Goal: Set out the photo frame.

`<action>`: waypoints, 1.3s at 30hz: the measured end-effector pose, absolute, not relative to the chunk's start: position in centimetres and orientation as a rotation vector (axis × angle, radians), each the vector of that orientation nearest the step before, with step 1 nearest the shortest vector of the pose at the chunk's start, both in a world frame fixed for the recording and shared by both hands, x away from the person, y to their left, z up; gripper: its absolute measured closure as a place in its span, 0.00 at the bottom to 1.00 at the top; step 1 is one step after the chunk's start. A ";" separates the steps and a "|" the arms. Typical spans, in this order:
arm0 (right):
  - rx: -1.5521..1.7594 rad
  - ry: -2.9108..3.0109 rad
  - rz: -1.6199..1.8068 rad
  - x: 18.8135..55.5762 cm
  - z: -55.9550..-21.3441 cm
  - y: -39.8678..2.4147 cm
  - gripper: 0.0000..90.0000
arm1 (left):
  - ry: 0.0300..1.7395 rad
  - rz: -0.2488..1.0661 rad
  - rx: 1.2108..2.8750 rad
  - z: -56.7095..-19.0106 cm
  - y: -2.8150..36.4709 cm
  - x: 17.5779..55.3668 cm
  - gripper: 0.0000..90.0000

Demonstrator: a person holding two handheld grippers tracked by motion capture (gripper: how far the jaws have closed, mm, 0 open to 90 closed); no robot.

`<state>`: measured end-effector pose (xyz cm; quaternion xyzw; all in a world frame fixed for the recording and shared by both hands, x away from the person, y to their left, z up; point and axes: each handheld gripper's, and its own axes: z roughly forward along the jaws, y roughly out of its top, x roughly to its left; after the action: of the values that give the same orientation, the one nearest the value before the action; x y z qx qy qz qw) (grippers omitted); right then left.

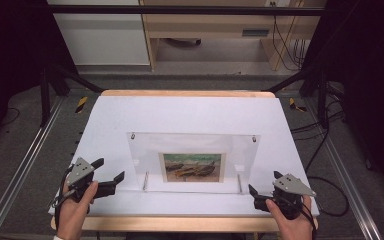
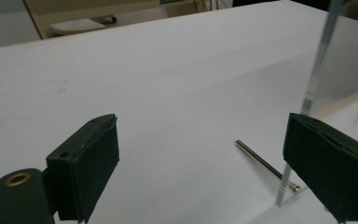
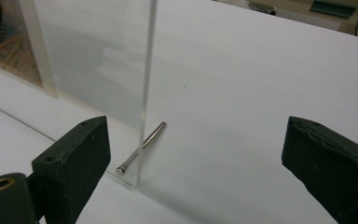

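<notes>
- Two open-jawed tools: left gripper (image 1: 111, 170) and right gripper (image 1: 264, 186), holding nothing.
- Clear glossy acrylic frame (image 1: 192, 162) upright between them, thin metal pins (image 3: 141, 147), smooth white table (image 1: 190, 112).

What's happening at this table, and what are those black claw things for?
A person sits at a white table holding a hand-held gripper in each hand. Between them a clear acrylic picture frame stands upright with a small painting inside, propped on metal pins. The left gripper and right gripper sit at either end of the frame, both with jaws open, gripping nothing and apart from it.
</notes>
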<state>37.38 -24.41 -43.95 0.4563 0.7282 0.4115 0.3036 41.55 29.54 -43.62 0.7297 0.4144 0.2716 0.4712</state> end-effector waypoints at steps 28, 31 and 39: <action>1.349 1.866 0.995 41.0 -45.7 -27.8 0.13 | 1.050 0.740 1.898 -45.0 29.4 45.3 0.12; 1.365 1.866 0.946 41.9 -45.9 -27.9 0.14 | 1.085 0.743 1.906 -45.2 29.8 46.1 0.12; 1.384 1.838 0.861 43.9 -46.2 -27.9 0.15 | 1.160 0.739 1.890 -45.9 31.2 47.3 0.12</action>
<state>43.92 -27.94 -46.18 0.5306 0.7048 0.3300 0.3358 47.29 31.16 -45.93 0.7442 0.4568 0.2908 0.3911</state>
